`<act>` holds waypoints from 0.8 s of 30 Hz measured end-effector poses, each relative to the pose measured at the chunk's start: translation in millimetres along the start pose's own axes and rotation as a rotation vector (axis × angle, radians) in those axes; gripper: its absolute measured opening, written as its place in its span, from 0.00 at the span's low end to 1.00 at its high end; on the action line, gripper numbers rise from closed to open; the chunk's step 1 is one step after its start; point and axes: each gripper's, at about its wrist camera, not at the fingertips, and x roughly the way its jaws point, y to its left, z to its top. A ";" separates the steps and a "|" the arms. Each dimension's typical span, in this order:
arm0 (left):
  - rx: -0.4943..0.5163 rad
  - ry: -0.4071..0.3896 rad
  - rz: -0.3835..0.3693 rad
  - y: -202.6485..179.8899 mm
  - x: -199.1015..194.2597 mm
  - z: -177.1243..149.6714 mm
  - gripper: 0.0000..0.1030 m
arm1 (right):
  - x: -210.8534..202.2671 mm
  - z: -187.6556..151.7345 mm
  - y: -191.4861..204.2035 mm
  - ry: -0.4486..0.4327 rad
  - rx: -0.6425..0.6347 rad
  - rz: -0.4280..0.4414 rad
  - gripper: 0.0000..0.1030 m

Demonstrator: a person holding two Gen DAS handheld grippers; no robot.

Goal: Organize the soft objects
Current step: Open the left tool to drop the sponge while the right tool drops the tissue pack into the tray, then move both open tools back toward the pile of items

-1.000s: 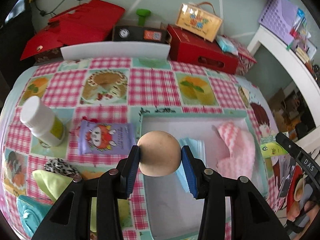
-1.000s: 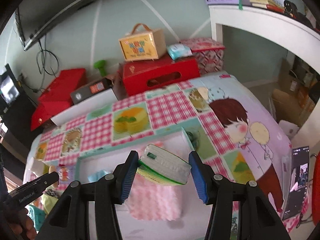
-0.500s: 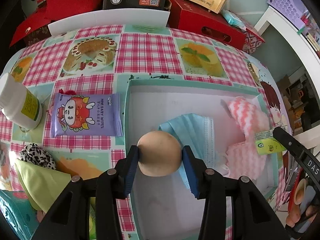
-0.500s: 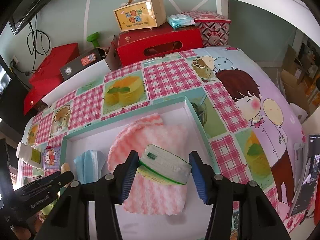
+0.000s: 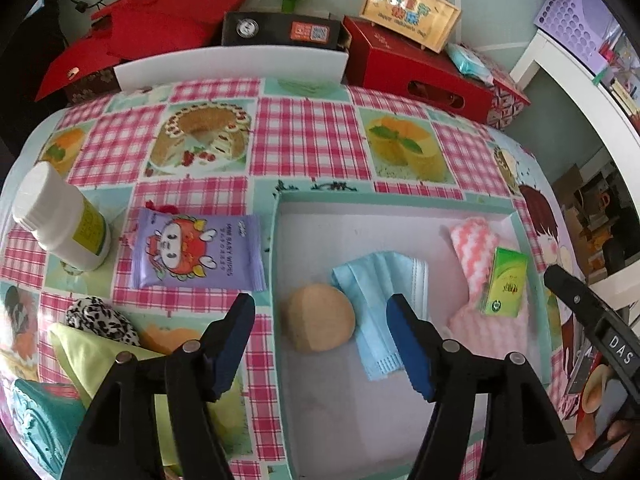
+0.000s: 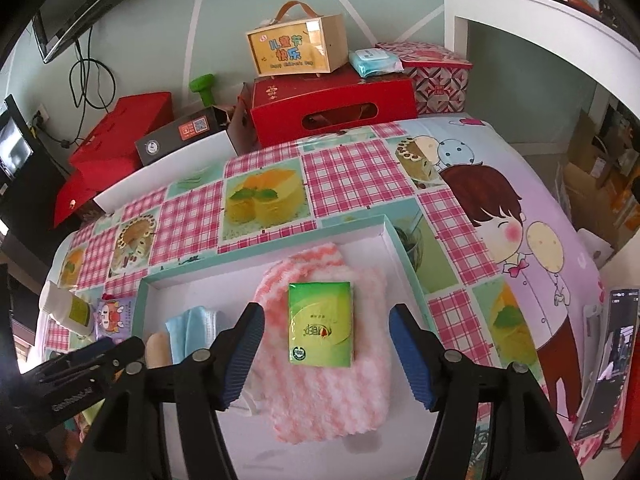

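While spread wide and empty, left tool (image 5: pixel 322 346) and right tool (image 6: pixel 326 354) inside the tray's rim (image 5: pixel 276 264).

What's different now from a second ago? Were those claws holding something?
Yes. The left gripper let go of the tan sponge, which now lies in the tray against the blue mask. The right gripper released the green tissue pack onto the pink cloth. Both jaws stand open. The wipes and bottle stayed put.

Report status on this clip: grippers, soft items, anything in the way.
Left gripper and right gripper open, empty. Sponge and tissue pack lie in the box. Baby wipes outside it. Nothing blocking.
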 end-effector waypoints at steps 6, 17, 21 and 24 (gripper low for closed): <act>-0.028 -0.020 0.018 7.9 -1.2 1.8 0.70 | 5.1 -0.6 1.2 0.021 -0.024 -0.044 0.76; -0.122 -0.176 0.131 32.8 -13.8 6.8 0.98 | 13.4 -3.7 15.8 0.031 -0.140 -0.119 1.00; -0.139 -0.194 0.147 40.3 -16.0 9.7 0.98 | 12.9 -3.3 19.2 0.026 -0.142 -0.110 1.00; -0.144 -0.187 0.145 43.5 -15.1 10.6 0.98 | 13.8 -3.5 19.7 0.029 -0.142 -0.113 1.00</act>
